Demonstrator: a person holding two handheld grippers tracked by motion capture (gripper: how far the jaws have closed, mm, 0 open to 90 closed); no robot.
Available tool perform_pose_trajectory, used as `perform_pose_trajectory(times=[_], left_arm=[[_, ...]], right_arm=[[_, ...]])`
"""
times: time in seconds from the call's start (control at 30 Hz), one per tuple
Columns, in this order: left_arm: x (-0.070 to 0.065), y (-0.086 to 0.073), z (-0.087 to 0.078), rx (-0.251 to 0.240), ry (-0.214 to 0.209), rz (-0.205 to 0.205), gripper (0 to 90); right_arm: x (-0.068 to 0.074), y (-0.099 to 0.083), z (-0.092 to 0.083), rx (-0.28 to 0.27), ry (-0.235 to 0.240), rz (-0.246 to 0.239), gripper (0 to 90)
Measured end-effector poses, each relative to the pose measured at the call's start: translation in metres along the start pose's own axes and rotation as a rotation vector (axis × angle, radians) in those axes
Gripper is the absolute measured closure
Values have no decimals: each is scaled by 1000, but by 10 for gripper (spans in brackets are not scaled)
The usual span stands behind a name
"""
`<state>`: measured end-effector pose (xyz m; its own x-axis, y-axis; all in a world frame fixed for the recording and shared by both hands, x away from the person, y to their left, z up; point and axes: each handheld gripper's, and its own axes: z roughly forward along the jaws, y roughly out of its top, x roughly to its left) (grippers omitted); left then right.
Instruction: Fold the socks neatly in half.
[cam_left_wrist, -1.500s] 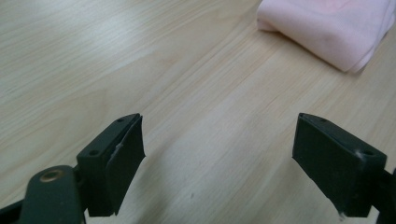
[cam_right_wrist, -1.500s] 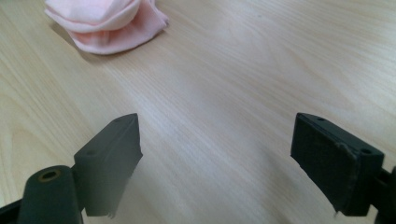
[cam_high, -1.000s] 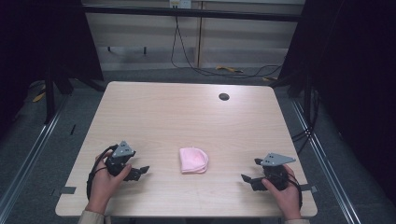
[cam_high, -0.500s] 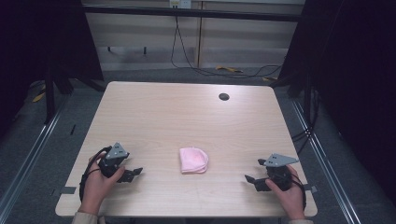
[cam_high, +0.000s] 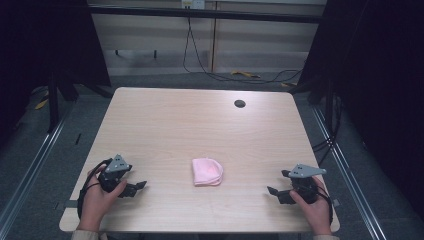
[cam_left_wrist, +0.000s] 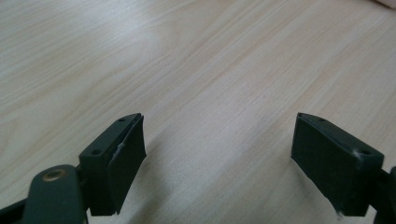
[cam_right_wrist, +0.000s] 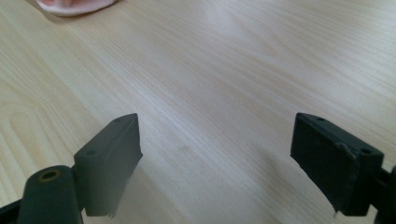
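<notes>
The small folded pink cloth (cam_high: 207, 171) lies flat on the pale wooden counter (cam_high: 200, 125), between the 2 grippers and well apart from each. The left gripper (cam_high: 135, 186) and right gripper (cam_high: 276, 192) rest low near the counter's front edge, fingers spread wide and empty, both pointing inward toward the cloth, seemingly ready to approach it.

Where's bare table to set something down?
The far half of the light wooden table is bare, bordered by the small dark hole. The near edge is crowded: folded pink cloth between left gripper and right gripper.
</notes>
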<state>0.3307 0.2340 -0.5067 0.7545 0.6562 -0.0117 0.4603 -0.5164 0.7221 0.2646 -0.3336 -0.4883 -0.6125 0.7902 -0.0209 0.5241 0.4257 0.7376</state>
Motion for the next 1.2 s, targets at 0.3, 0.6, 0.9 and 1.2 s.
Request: perform_pose_trajectory(times=[0.3,0.6,0.9,1.2], left_arm=[[1,-4,1,6,8,-13,174],[4,-7,0,6,19,-26,174],[9,-12,-4,1,27,-42,173],[11,-16,-3,-27,19,-59,154]], right_arm=[[-3,-4,1,23,-14,1,158],[-5,-6,2,32,-22,8,158],[-9,-10,2,48,-34,18,159],[-13,-14,2,38,-28,46,153]])
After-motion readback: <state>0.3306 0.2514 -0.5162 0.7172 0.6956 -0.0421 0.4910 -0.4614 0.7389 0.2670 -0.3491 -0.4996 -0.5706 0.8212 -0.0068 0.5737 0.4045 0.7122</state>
